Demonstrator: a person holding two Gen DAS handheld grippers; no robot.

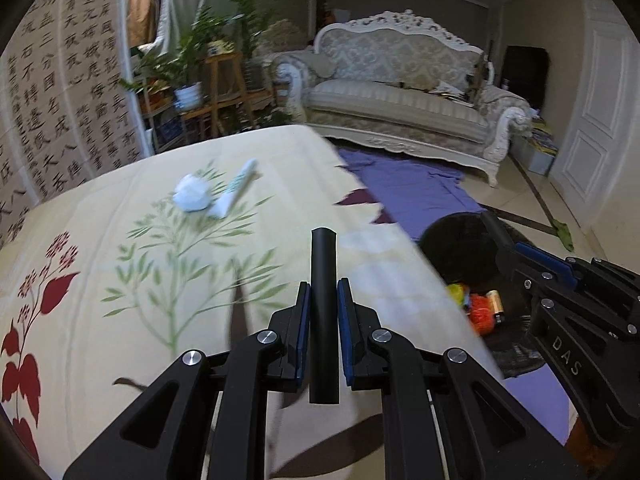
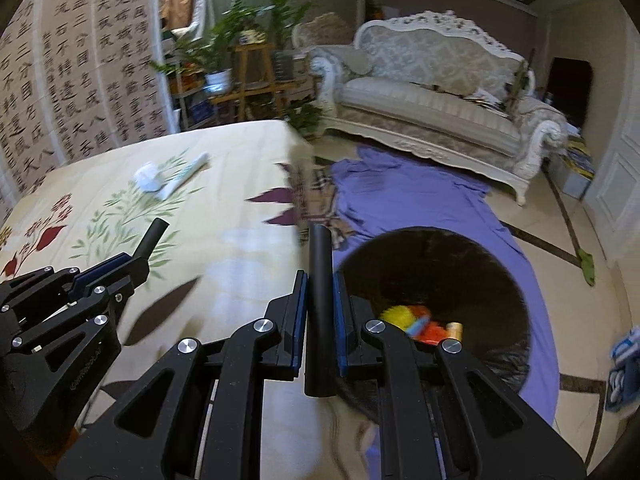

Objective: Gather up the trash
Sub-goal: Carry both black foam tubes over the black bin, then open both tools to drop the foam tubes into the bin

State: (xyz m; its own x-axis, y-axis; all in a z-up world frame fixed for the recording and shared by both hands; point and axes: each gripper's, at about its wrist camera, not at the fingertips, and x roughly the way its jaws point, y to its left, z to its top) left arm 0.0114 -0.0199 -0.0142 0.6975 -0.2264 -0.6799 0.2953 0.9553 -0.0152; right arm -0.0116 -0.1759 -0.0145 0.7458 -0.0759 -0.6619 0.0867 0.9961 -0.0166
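A crumpled white paper ball (image 1: 192,195) (image 2: 147,178) and a white tube (image 1: 237,189) (image 2: 185,179) lie touching on the cream floral tablecloth (image 1: 120,320), well ahead of both grippers. My left gripper (image 1: 323,290) is shut on a short black tube (image 1: 324,264) that stands up between its blue pads. My right gripper (image 2: 320,286) is shut on a similar black tube (image 2: 321,256). It hangs over the table's right edge, above the rim of a black bin (image 2: 500,264) (image 1: 452,236) on the floor. Orange and yellow scraps (image 2: 420,322) and a battery lie in the bin.
A purple cloth (image 2: 400,188) is spread on the floor under the bin, in front of an ornate sofa (image 1: 400,92). Potted plants on a wooden stand (image 1: 224,92) and a calligraphy screen (image 1: 60,112) stand beyond the table. A white door (image 1: 600,120) is at the right.
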